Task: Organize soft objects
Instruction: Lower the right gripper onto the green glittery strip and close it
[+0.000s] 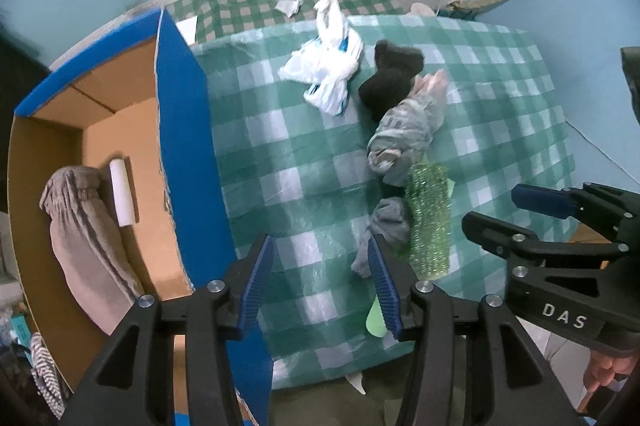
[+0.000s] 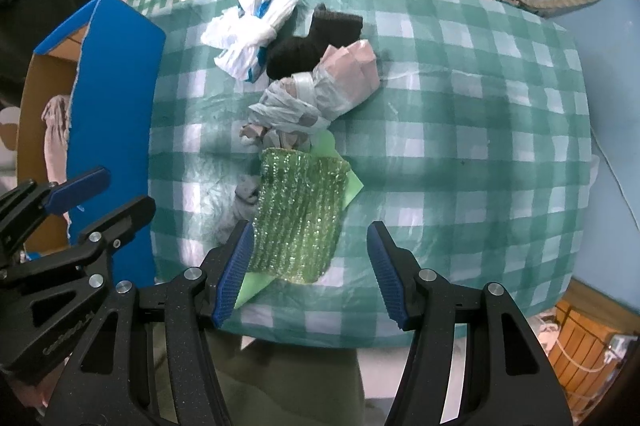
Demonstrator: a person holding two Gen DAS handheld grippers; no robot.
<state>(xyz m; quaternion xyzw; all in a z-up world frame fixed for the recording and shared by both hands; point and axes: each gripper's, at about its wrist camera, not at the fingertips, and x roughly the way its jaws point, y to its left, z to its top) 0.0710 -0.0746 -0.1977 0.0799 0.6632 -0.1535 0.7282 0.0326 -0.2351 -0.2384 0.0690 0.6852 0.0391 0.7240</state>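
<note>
Soft items lie in a row on a green checked cloth [image 2: 460, 129]: a sparkly green scrubber [image 2: 298, 214] [image 1: 428, 222], a small grey sock [image 1: 386, 230] [image 2: 244, 201], a plastic-wrapped bundle [image 2: 320, 93] [image 1: 404, 133], a black sock [image 2: 316, 37] [image 1: 392, 77], and a white-and-blue plastic bag [image 2: 252, 25] [image 1: 328, 61]. My left gripper [image 1: 322, 282] is open and empty above the cloth, the grey sock beside its right finger. My right gripper [image 2: 310, 266] is open and empty, hovering over the near end of the scrubber.
A blue-sided cardboard box [image 1: 184, 129] [image 2: 116, 65] stands left of the cloth; inside are a folded beige garment [image 1: 84, 238] and a white roll [image 1: 121, 193]. A light green sheet [image 2: 344, 177] lies under the scrubber. A wooden crate [image 2: 580, 346] stands on the floor at right.
</note>
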